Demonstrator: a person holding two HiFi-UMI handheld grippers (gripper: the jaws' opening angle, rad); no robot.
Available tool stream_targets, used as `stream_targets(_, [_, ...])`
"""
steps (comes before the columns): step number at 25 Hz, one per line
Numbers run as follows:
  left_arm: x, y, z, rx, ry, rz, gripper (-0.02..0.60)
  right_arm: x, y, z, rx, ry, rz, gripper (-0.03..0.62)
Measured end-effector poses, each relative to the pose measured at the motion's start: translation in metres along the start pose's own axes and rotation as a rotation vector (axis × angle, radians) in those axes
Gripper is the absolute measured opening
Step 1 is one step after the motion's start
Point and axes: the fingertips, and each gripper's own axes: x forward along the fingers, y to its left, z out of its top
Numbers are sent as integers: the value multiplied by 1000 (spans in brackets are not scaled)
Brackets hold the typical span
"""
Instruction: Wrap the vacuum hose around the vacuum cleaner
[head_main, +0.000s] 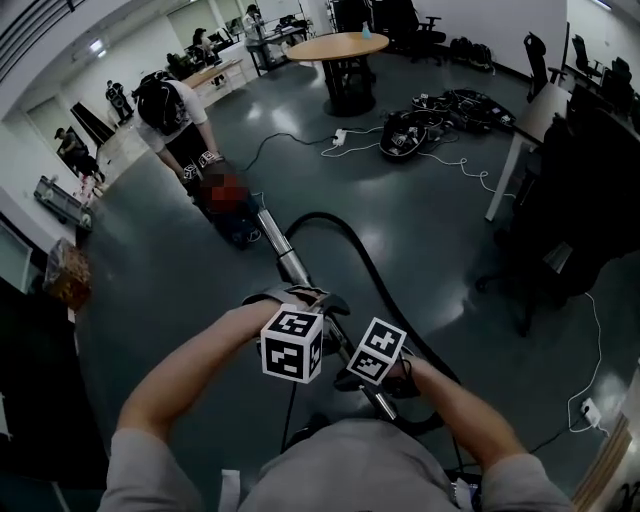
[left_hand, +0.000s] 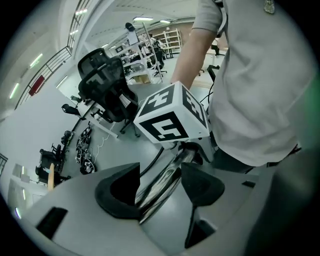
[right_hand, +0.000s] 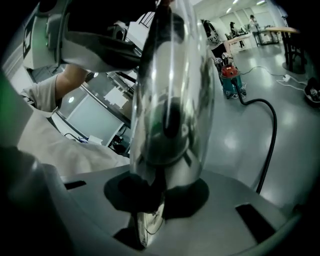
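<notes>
A chrome vacuum wand (head_main: 285, 255) runs from the floor ahead back to my hands. The black hose (head_main: 365, 265) loops off its far end and curves back along the floor to my right. The red and blue vacuum cleaner (head_main: 228, 205) stands beyond the wand. My left gripper (head_main: 300, 297) is shut on the wand (left_hand: 165, 180), which fills the gap between its pads (left_hand: 117, 192). Lower down, my right gripper (head_main: 362, 378) is shut on the same wand (right_hand: 170, 90). The right gripper view shows the cleaner (right_hand: 231, 80) and the hose (right_hand: 270, 135) behind it.
A person (head_main: 170, 105) bends over just past the cleaner. A power strip with cables (head_main: 340, 138) and a pile of black gear (head_main: 440, 110) lie on the floor ahead. A round table (head_main: 345, 45) stands farther back, a desk (head_main: 530, 120) and office chair (head_main: 570, 220) at right.
</notes>
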Motion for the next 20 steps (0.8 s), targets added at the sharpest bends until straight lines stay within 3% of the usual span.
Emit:
stream_targets(5, [0, 4, -13, -67, -4, -10, 265, -1, -5, 5, -7, 10, 3, 91])
stream_targets(9, [9, 8, -28, -72, -9, -17, 265, -5, -21, 10, 32, -25, -31, 83])
stream_targets(15, [35, 25, -71, 44, 27, -22, 265, -18, -61, 28, 113, -53, -132, 60])
stream_targets(20, [53, 53, -92, 92, -8, -44, 261, -33, -91, 37, 164, 23, -216, 57])
